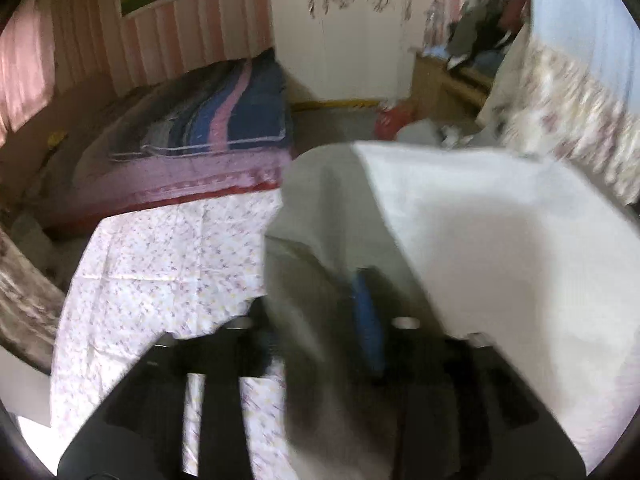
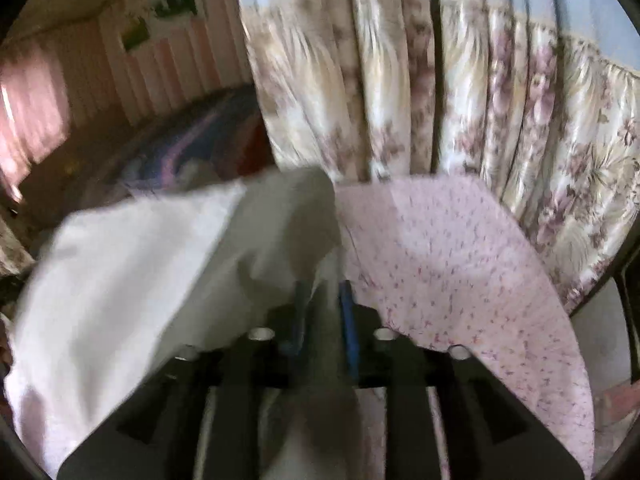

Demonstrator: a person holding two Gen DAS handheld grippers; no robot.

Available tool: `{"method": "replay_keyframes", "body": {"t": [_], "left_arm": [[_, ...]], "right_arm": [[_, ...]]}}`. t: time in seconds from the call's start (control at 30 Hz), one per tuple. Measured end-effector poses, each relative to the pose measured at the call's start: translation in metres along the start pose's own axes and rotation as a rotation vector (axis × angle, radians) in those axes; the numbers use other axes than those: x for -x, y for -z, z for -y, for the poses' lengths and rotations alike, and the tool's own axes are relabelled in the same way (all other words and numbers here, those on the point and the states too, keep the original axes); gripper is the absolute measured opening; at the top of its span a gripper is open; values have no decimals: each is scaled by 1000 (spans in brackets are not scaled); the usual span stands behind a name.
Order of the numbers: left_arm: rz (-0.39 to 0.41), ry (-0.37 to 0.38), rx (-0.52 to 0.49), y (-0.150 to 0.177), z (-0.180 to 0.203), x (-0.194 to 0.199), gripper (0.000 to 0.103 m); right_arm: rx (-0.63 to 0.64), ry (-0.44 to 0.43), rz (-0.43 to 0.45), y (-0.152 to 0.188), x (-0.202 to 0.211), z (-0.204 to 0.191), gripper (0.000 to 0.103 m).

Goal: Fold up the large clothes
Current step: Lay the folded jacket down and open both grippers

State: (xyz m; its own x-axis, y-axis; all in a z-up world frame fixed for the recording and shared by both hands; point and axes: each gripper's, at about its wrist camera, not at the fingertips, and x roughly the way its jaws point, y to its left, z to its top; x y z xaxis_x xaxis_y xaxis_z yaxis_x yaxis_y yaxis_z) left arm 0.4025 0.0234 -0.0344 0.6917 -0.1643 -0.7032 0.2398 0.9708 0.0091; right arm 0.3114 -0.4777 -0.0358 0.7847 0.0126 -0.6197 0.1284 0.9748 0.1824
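Evidently this is the moment of laying one half of the floral cloth (image 1: 160,264) over the other. Its plain white underside billows up over both grippers, which fits a fold carried across and about to be set down.

In the right wrist view, the right gripper (image 2: 324,316) shows both blue pads (image 2: 348,320) standing apart. A grey-white run of the cloth passes loosely through the gap, and I judge that it is not pinched.

The left gripper (image 1: 316,320) is harder to read. One blue pad (image 1: 366,312) shows, but the draped, blurred fabric hides the other, so I cannot tell whether its fingers are apart or closed on the fabric.

The cloth is large and thin, with small purple sprigs on a pale ground and a blank white reverse. In the left view the printed face lies spread flat at the near left, with faint grid creases. The turned-over part rises at the right, covering the gripper. In the right view the printed face drapes at the near right, in front of the flowered curtain (image 2: 520,120), and the white reverse is at the left.

Far left, a stack of folded blankets (image 1: 224,128) sits well apart from the work.
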Motion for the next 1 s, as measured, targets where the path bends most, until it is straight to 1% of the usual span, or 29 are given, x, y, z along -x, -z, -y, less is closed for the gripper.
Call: {"method": "replay_keyframes", "body": {"t": [0.03,0.07,0.1,0.17,0.2,0.3,0.37,0.4,0.43,0.5,0.57,0.63,0.7,0.77,0.83,0.87,0.9,0.93,1.0], "left_arm": [[19,0,-2,3,3,10,78],[55,-53,-15,11,10,23,100],[93,-87,-33,17,15,34,100],[113,-90,-46,29,22,48,100],[102,-72,-33,35,25,54,100],[55,-39,17,57,27,64,100],[57,-46,35,78,29,72,100],[59,-52,41,83,28,73,100],[64,-54,52,89,28,73,100],[57,-37,69,101,27,69,100],[47,-35,73,110,25,64,100],[34,-41,78,113,25,57,100],[29,-50,74,112,27,54,100],[24,-52,70,112,28,50,100],[-3,13,88,112,28,42,100],[-27,57,97,112,30,36,100],[-42,76,94,112,31,32,100],[-47,80,85,113,34,29,100],[-64,98,68,112,39,21,100]], "right_arm": [[6,7,24,2,12,-2,64],[18,9,50,5,27,-5,66],[27,0,69,8,38,-8,66],[38,-7,69,19,52,-15,76],[47,-4,71,23,55,-18,81],[75,39,81,51,60,-26,81],[71,44,87,64,64,-23,86],[66,53,93,72,65,-22,89],[61,63,101,79,66,-19,89],[45,79,106,89,64,-15,89],[32,100,81,96,57,-13,89],[39,111,65,103,51,-13,89],[68,124,82,107,46,-15,90],[88,130,72,106,40,-16,89],[95,118,54,105,36,-17,89],[106,108,45,104,34,-19,89],[121,104,37,102,32,-20,89],[136,98,21,102,30,-21,89],[129,71,-21,99,22,-17,88]]}}
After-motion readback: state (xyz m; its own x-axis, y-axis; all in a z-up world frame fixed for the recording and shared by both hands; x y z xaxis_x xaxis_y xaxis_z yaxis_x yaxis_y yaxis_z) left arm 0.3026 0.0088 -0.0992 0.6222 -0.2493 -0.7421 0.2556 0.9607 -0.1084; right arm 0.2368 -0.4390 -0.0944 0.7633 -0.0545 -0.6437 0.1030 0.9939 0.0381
